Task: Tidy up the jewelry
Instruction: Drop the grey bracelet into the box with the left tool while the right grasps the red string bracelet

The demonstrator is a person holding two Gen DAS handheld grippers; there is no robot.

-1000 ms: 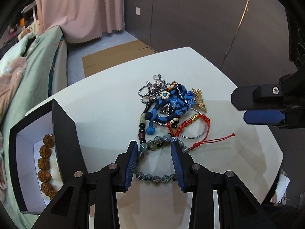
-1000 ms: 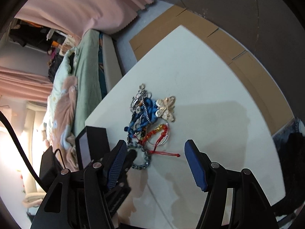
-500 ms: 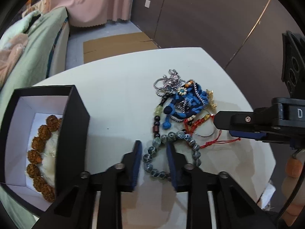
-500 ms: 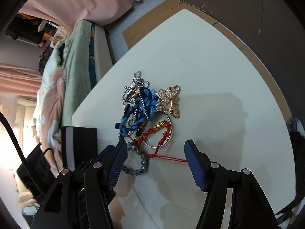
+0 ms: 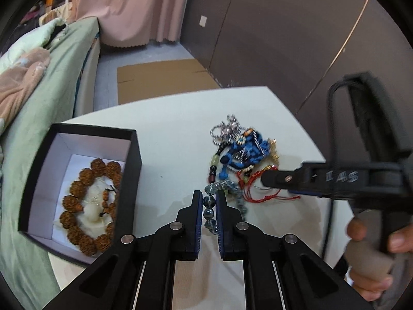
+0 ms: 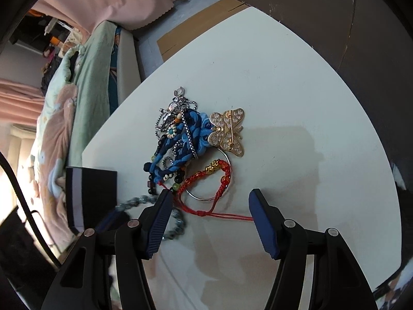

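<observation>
A pile of jewelry (image 5: 242, 152) lies on the white table (image 5: 170, 134): blue braided cord, silver chains, a gold butterfly brooch (image 6: 228, 131) and a red cord bracelet (image 6: 206, 175). My left gripper (image 5: 208, 211) is shut on a grey-green bead bracelet (image 5: 209, 201), which is blurred. My right gripper (image 6: 209, 219) is open and empty, just in front of the red bracelet; it also shows in the left wrist view (image 5: 284, 180). A black box (image 5: 85, 180) at the left holds a brown bead bracelet (image 5: 87, 201).
A bed with green and pink bedding (image 5: 33, 82) runs along the table's left side. Flat cardboard (image 5: 160, 77) lies on the floor beyond the table. The table's right edge (image 6: 366, 160) curves close to the dark wall.
My left gripper has closed on the grey-green bead bracelet and pulled it towards the box. My right gripper has moved closer to the pile and stays open.
</observation>
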